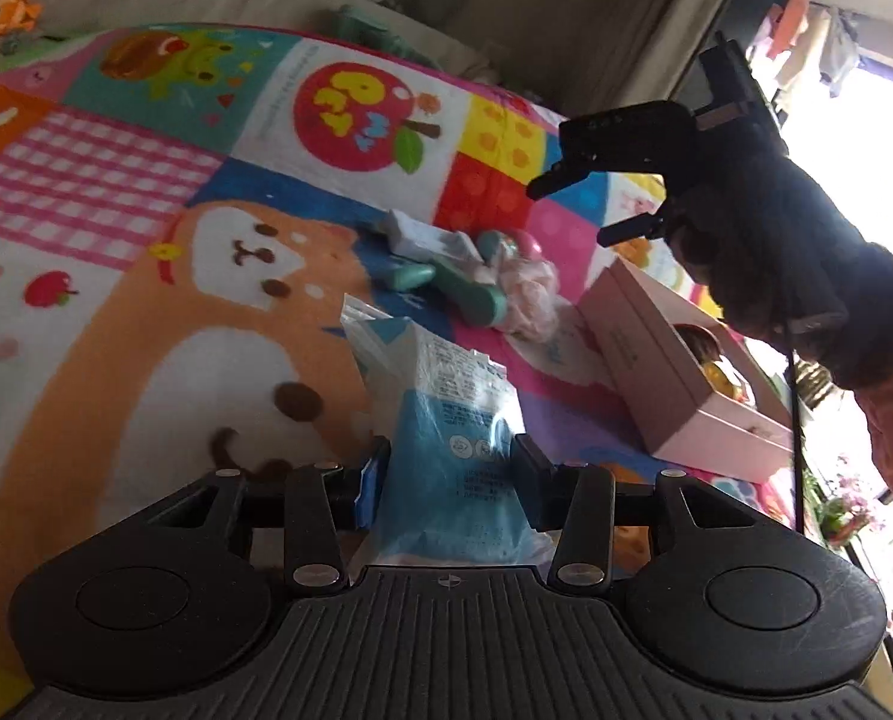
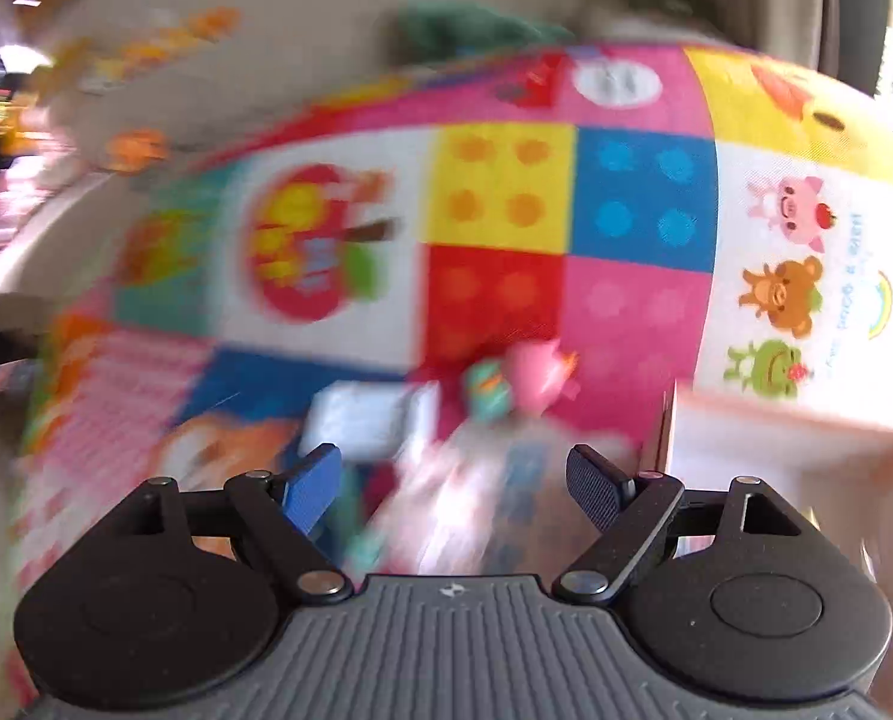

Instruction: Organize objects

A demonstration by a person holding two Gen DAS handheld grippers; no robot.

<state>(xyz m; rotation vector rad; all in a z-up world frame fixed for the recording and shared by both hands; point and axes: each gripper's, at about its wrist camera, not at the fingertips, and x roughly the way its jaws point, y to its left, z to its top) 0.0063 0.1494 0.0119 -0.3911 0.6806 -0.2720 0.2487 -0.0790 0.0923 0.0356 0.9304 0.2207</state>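
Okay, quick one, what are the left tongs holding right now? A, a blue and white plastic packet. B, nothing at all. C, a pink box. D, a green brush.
A: in the left wrist view the left tongs are closed on the blue and white plastic packet, while the pink box and green brush lie on the play mat.

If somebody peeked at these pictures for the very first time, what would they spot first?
Probably the bright patchwork cartoon blanket with its big orange-and-white dog, spread under everything. Next, the blue-and-white crinkly plastic packet pinched in the left gripper at the bottom middle. To the right sits an open pale pink cardboard box, with the open right gripper hovering above a little heap of toys.
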